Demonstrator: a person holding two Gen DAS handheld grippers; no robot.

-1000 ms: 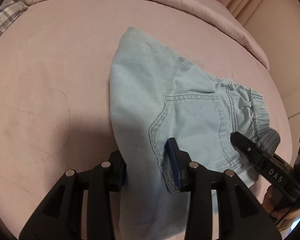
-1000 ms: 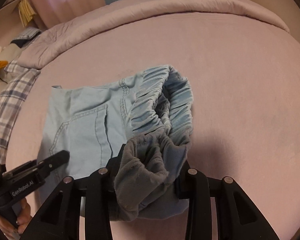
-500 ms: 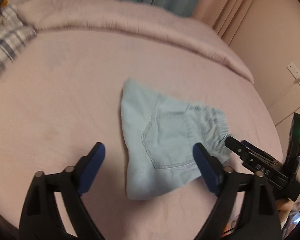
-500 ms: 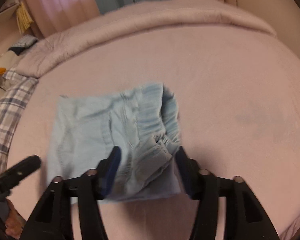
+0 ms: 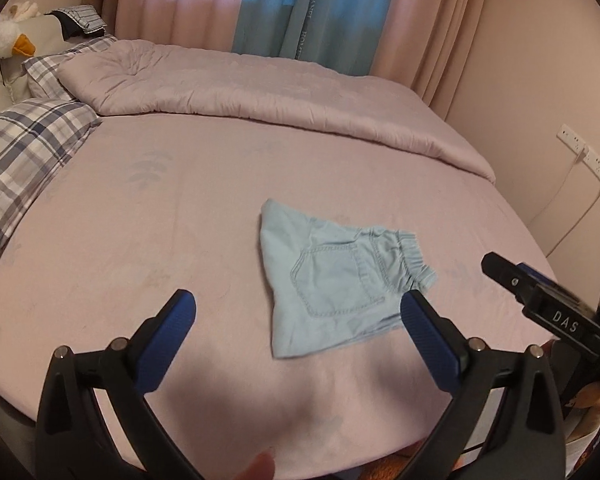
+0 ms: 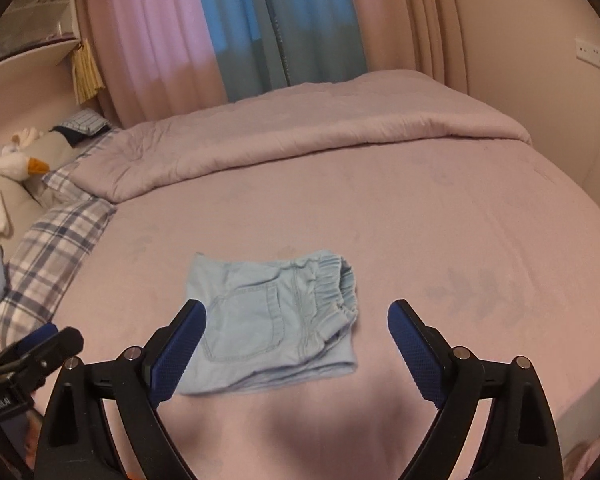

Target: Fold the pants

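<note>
The light blue pants lie folded into a small bundle on the pink bed sheet, back pocket up, elastic waistband at the right. In the right wrist view the same pants rest flat below the gripper. My left gripper hangs above the sheet, its jaws still opening wide, nothing between its blue pads. My right gripper is likewise raised over the bundle, jaws opening, and no cloth is pressed by its pads. The right gripper's black body shows at the right edge of the left view.
A folded pink duvet lies across the far side of the bed. Plaid pillows and a plush duck sit at the left. Curtains hang behind. A wall socket with a cable is at the right.
Both grippers let go of the pants, opened wide and rose back from the bed. The pants dropped and now lie folded on the sheet.
</note>
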